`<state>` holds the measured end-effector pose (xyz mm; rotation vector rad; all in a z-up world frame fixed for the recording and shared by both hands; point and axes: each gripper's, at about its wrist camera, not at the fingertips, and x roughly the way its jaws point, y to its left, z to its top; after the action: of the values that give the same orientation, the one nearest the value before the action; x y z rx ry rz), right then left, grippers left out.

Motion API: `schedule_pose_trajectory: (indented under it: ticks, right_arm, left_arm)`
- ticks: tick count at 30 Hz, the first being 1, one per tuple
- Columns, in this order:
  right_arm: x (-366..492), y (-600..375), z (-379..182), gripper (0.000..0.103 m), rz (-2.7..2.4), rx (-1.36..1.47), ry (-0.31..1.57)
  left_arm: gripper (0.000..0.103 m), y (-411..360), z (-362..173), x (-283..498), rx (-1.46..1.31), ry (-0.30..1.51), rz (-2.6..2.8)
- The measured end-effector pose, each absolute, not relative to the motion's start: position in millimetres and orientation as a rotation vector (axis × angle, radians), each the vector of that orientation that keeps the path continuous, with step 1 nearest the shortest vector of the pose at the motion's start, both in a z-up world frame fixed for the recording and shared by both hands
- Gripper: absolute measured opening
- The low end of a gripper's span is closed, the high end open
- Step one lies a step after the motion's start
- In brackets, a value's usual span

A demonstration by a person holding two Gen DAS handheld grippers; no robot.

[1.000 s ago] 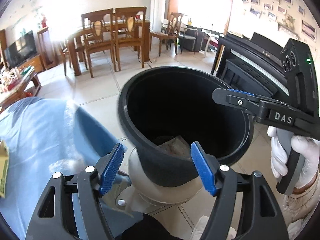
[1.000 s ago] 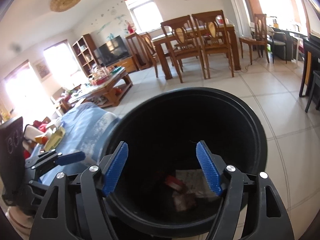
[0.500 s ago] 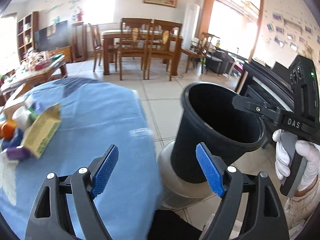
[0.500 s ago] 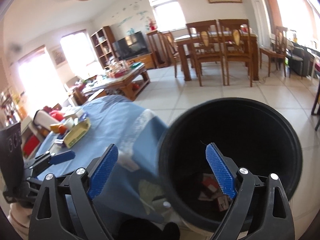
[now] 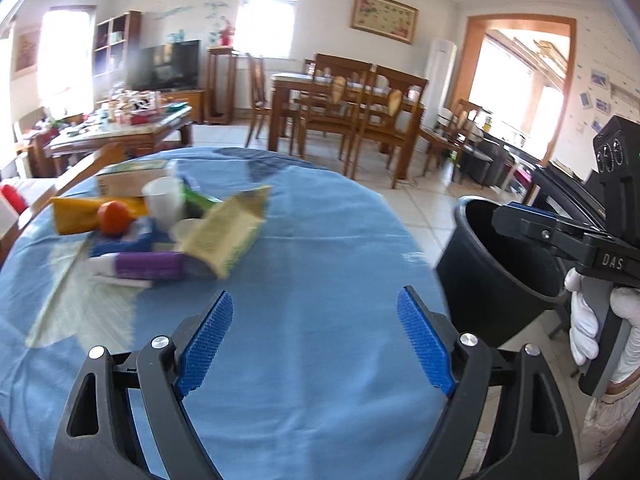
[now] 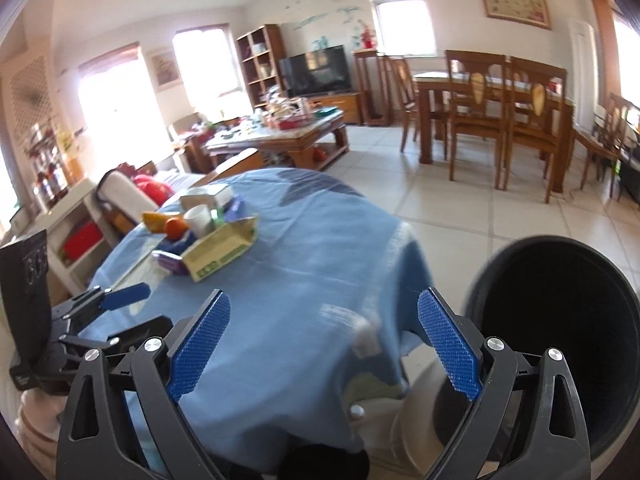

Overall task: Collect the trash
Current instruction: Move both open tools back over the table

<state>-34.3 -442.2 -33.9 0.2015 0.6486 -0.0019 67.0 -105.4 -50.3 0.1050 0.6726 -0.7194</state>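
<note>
So, nearest in, the left tool [image 5: 316, 340] is seen with its blue pads spread wide apart and nothing between them, hovering over the bare blue cloth of the surface [image 5: 320, 240]. Same story for the right tool [image 6: 324, 340]: pads apart, nothing held, with the black bin [image 6: 560, 320] sitting on the floor at about 3 o'clock, just beside the surface edge.

Further out, at roughly 10 o'clock in both views, the trash pile [image 5: 160, 232] is bunched together mid-surface. A yellowish-green carton [image 5: 228, 240] is lying tilted on its side, a purple wrapper [image 5: 148, 266] is touching it at the near side, and behind those a white paper cup [image 5: 162, 200], an orange [image 5: 114, 216] and a yellow packet [image 5: 76, 216] can be made out, all a bit blurred.

The carton is probably light and crushable, so it'd best be pinched across its thin flattened end, not squeezed hard. The wrapper looks floppy and slippery. The orange could roll if it gets bumped.
</note>
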Motion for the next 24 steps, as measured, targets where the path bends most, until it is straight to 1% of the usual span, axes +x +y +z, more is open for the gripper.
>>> schedule_pose_trajectory:
  ticks: [12, 24]
  right_arm:
    - [20.9, -365.2, -43.5, 0.093, 0.108, 0.131, 0.688]
    - [64.8, -330.7, -61.6, 0.093, 0.151, 0.103, 0.736]
  left_arm:
    - [0.084, -34.0, -52.4, 90.5, 0.053, 0.649, -0.615]
    - [0.084, -5.2, -59.4, 119.6, 0.034, 0.657, -0.562]
